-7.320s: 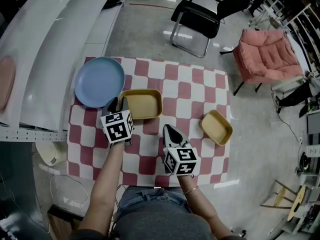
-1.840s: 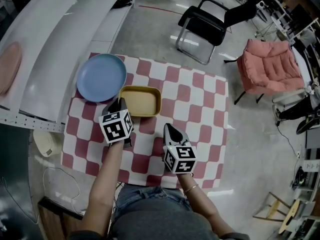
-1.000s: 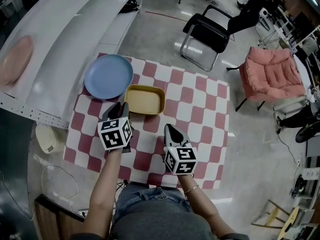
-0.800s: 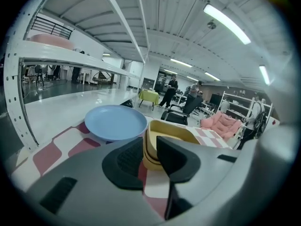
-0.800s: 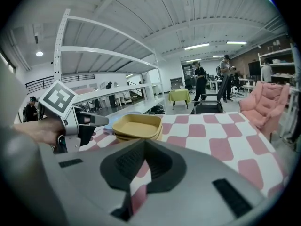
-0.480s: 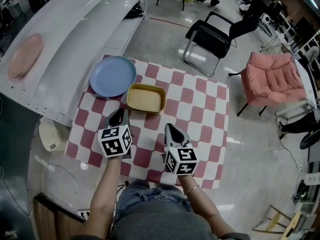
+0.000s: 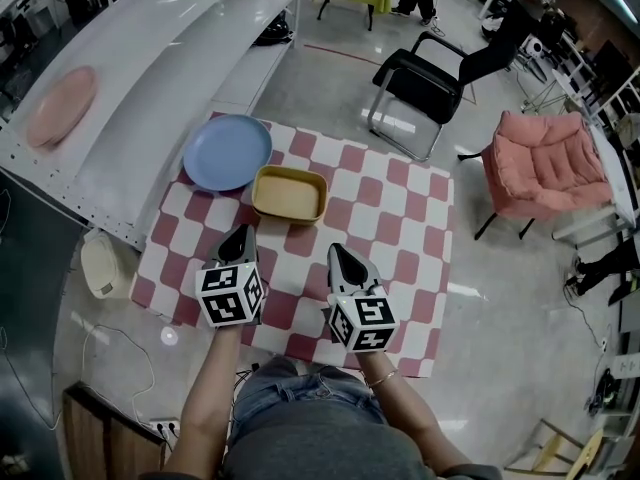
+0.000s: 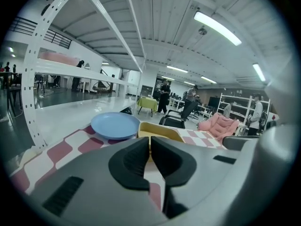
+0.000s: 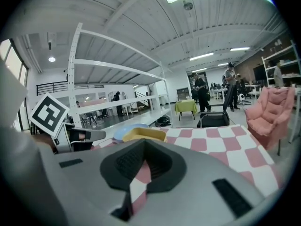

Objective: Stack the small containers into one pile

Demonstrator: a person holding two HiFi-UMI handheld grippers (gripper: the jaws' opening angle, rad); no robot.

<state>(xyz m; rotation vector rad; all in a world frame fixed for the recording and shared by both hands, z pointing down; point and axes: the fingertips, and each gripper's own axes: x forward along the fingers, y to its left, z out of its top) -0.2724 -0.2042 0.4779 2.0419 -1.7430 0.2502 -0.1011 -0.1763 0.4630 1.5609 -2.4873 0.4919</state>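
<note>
Yellow container sits on the far left part of the red-and-white checked cloth, upright and open to the top, with its left far corner just beside the rim of a blue plate; whether that rim and the plate touch cannot be told from above. From the head view it reads as a single rectangular tub, and no other container lies anywhere on the cloth. Both grippers hover over the near half of the cloth, well apart from the tub and side by side. The left gripper points toward the tub's near left corner; in the left gripper view its jaws are closing, down to a thin slit, with nothing between them, and the yellow container and blue plate lie ahead beyond the tips. The right gripper points up the middle of the cloth; in the right gripper view its tips meet and hold nothing. Beyond the table stand a black chair and a pink armchair, and a pink plate lies on the white shelf at the left.
</note>
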